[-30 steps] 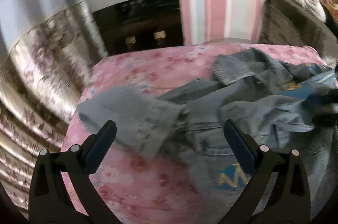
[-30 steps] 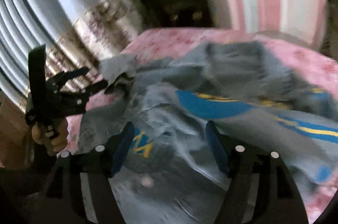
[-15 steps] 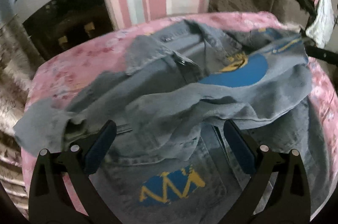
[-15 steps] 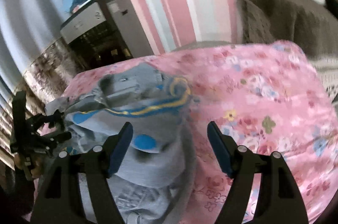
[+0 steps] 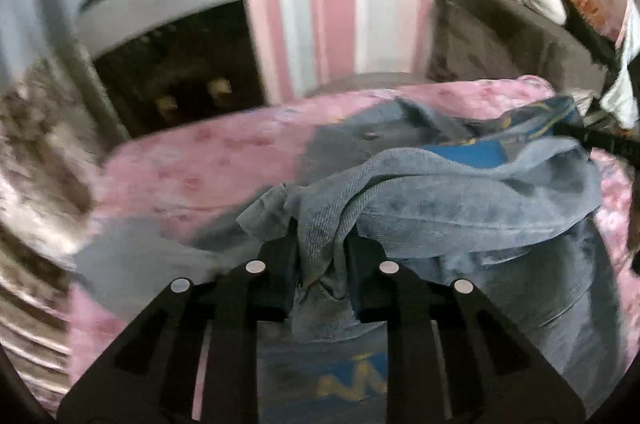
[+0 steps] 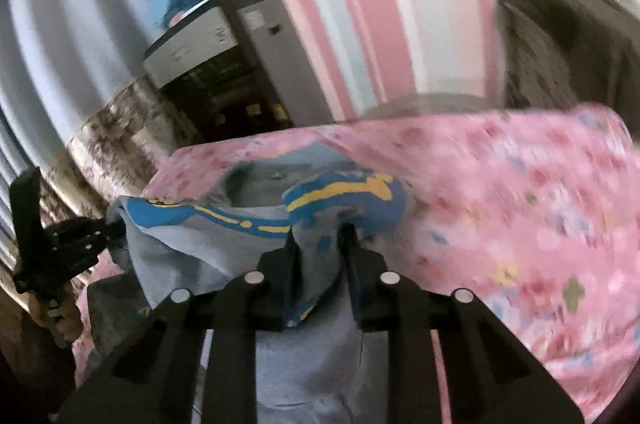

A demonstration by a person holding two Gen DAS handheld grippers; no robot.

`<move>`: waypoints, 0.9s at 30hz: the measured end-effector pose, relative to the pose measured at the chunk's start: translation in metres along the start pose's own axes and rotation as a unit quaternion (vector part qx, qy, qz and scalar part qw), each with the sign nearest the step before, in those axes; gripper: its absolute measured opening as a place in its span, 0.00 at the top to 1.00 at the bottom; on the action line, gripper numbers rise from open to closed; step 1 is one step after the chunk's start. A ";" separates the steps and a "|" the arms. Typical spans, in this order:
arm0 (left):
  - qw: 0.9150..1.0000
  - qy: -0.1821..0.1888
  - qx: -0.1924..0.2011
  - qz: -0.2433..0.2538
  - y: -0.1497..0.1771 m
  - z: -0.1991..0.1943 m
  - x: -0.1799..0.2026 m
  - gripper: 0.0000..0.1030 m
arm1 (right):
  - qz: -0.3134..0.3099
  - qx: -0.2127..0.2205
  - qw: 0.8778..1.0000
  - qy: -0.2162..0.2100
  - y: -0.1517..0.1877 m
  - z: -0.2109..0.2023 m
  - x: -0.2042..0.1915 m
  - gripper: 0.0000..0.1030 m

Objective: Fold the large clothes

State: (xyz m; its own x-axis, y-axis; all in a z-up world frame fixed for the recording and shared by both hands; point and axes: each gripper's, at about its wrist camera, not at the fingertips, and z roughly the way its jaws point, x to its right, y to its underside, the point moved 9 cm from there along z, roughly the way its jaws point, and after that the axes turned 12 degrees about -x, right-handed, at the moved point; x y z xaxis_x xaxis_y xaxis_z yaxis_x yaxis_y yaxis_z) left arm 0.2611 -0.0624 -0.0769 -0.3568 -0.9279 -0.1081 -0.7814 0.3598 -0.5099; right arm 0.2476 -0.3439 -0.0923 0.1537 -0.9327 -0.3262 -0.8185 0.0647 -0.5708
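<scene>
Now, on the left, my left gripper [image 5: 320, 244] is closing on a bunched fold of the denim jacket [image 5: 460, 208], cloth pinched between its jaws. The jacket lies crumpled across the pink bedspread [image 5: 192, 160]. To the right, my right gripper [image 6: 318, 244] is closing too, denim with the blue-and-yellow patch [image 6: 340, 192] caught between its jaws. I judge this the grasping step, both edges taken. Next I should lift and draw the hands apart to spread the jacket flat before folding. No writing is legible; the dispenser [image 6: 224, 64] badge is blurred.
</scene>
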 end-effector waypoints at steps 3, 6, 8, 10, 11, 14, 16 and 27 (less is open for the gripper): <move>0.998 -0.052 -0.035 0.005 0.016 0.019 -0.020 0.80 | -0.027 -0.040 0.998 0.044 -0.012 0.028 -0.018 0.71; 0.994 -0.074 -0.079 0.005 0.034 0.052 -0.029 0.79 | -0.056 -0.110 0.986 0.111 -0.002 0.077 -0.023 0.47; 0.994 -0.076 -0.084 0.007 0.040 0.063 -0.032 0.76 | -0.069 -0.133 0.979 0.136 0.008 0.093 -0.020 0.41; 0.995 -0.072 -0.075 0.011 0.038 0.059 -0.030 0.70 | -0.061 -0.135 0.982 0.114 0.015 0.088 -0.017 0.41; 0.995 -0.065 -0.071 0.009 0.041 0.056 -0.029 0.65 | -0.045 -0.125 0.987 0.092 0.016 0.078 -0.014 0.40; 0.998 -0.048 -0.051 -0.001 0.041 0.041 -0.030 0.25 | 0.002 -0.078 0.996 0.045 0.015 0.036 0.000 0.37; 0.999 -0.034 -0.030 -0.006 0.038 0.026 -0.028 0.19 | 0.021 -0.062 0.997 0.043 0.018 0.019 0.015 0.36; 0.999 -0.039 -0.005 -0.018 0.027 0.004 -0.034 0.09 | 0.095 -0.028 0.995 -0.025 0.025 -0.007 0.054 0.36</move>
State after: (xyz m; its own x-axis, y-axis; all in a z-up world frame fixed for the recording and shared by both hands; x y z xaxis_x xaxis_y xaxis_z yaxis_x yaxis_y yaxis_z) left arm 0.2546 -0.0213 -0.0900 -0.2880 -0.9447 -0.1568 -0.7982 0.3273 -0.5057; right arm 0.2315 -0.3946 -0.1191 0.0204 -0.8866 -0.4620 -0.8649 0.2162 -0.4531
